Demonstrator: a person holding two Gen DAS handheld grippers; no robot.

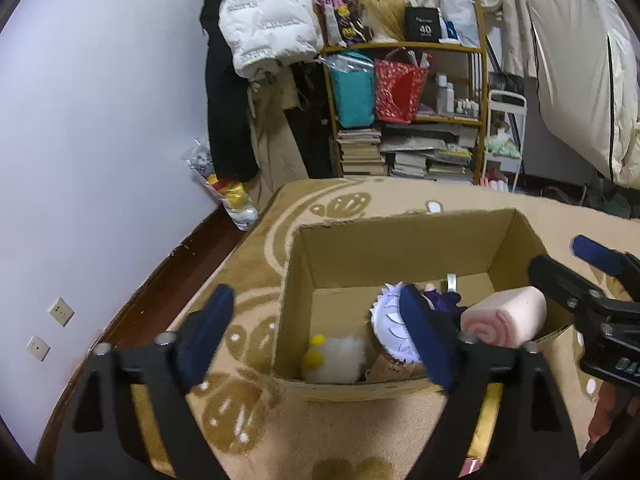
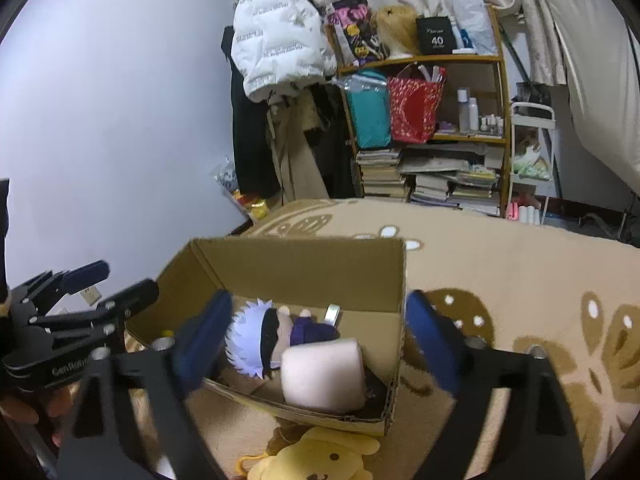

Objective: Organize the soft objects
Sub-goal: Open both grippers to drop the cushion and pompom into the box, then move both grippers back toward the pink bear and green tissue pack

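Observation:
An open cardboard box (image 1: 396, 236) (image 2: 304, 264) stands on the rug. In it lie a white fluffy toy with yellow bits (image 1: 336, 356), a doll with pale spiky hair and purple clothes (image 1: 394, 320) (image 2: 264, 332), and a pink roll-cake plush (image 1: 504, 316) (image 2: 324, 376). My left gripper (image 1: 320, 336) is open and empty, over the box's near left corner. My right gripper (image 2: 320, 340) is open and empty, its fingers either side of the box's right end above the roll plush. A yellow dog plush (image 2: 320, 460) lies on the rug in front of the box.
A beige and brown patterned rug (image 2: 520, 280) covers the floor. A wooden shelf (image 1: 404, 112) with bags, bottles and stacked books stands behind, next to hanging coats (image 1: 264, 12). A bag of toys (image 1: 232, 196) leans on the left wall. A white cart (image 2: 532, 160) stands right of the shelf.

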